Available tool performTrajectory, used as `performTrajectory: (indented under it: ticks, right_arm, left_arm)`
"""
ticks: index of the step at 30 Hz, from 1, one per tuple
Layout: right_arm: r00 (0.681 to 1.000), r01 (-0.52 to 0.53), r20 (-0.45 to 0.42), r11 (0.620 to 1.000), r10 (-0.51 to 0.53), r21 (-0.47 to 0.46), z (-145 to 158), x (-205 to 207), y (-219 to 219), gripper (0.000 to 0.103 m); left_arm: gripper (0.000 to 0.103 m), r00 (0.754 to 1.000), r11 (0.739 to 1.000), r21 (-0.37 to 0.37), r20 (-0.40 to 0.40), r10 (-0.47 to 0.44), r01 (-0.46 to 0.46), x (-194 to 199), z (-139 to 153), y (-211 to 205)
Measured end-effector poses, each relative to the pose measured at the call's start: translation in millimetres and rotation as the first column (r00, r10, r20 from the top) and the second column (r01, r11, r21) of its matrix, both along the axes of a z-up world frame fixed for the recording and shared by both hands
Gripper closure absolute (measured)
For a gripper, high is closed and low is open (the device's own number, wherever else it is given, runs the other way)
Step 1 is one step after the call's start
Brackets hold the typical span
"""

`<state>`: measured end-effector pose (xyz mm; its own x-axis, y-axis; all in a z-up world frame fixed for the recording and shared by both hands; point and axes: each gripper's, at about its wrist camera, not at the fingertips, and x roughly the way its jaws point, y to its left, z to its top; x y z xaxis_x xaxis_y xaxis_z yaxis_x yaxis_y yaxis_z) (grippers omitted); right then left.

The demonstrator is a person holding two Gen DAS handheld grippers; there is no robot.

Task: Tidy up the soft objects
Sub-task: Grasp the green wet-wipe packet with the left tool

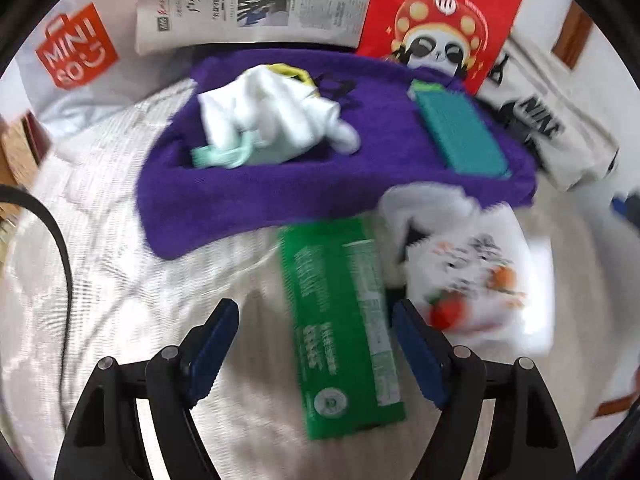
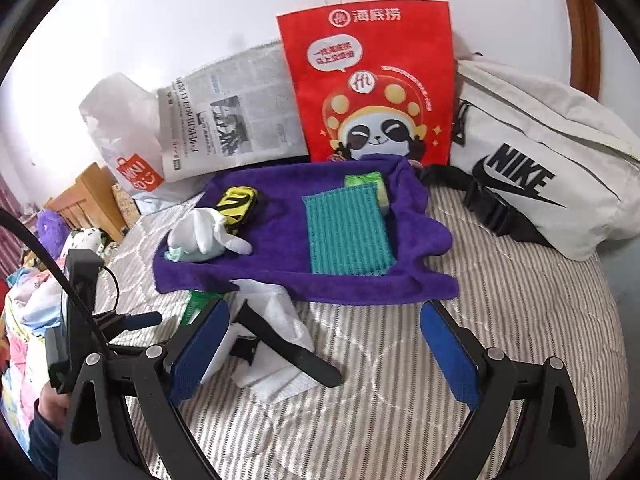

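The towel point(image 2: 280, 264) is fuzzy purple cloth; the teal cloth point(image 2: 347, 229) is ribbed (coarser). The green pack point(image 1: 346, 328) looks glossy, the red bag point(image 2: 368, 80) matt, the newspaper point(image 2: 232, 116) plain paper.

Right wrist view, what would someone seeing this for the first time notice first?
The red panda bag standing upright against the wall at the back grabs the eye first. Just in front of it, a purple towel lies spread on the striped bed, with a teal cloth on its right part and bunched white socks on its left. A white Nike bag sits to the right.
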<state>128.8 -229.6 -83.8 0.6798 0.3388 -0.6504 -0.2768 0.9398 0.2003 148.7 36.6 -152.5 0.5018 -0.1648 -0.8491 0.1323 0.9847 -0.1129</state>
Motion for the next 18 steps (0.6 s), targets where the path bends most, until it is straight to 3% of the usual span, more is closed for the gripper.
performTrajectory:
  ticks: [2,10,13,15,17,18]
  right_arm:
    - [1.000,-0.007,0.000,1.000,0.007,-0.003,-1,0,3,0.007]
    - [1.000,-0.025,-0.015,0.999,0.025,-0.025,-8,2,9,0.007]
    - [0.999,-0.018,-0.032,1.000,0.017,-0.023,-11,4,7,0.007]
    - [0.999,-0.015,-0.036,0.999,0.014,-0.028,-13,4,5,0.007]
    - [0.999,-0.007,-0.037,0.999,0.006,-0.037,-14,4,3,0.007]
    - [0.999,-0.001,-0.037,0.999,0.000,-0.042,-15,4,1,0.007]
  left_arm:
    - [0.025,1.000,0.999,0.042,-0.004,-0.008,0.008,-4,-3,7]
    - [0.025,0.999,0.999,-0.010,0.000,-0.052,0.052,-3,-11,4]
    - [0.022,0.997,0.994,0.077,0.001,-0.077,0.077,-1,-15,-19]
    - [0.031,0.997,0.984,0.164,0.026,-0.073,0.068,0,-18,-31]
    - [0.054,0.997,0.989,0.133,0.024,-0.072,0.069,-1,-17,-30]
    - [0.057,0.997,0.990,0.129,0.037,-0.066,0.061,-2,-16,-27]
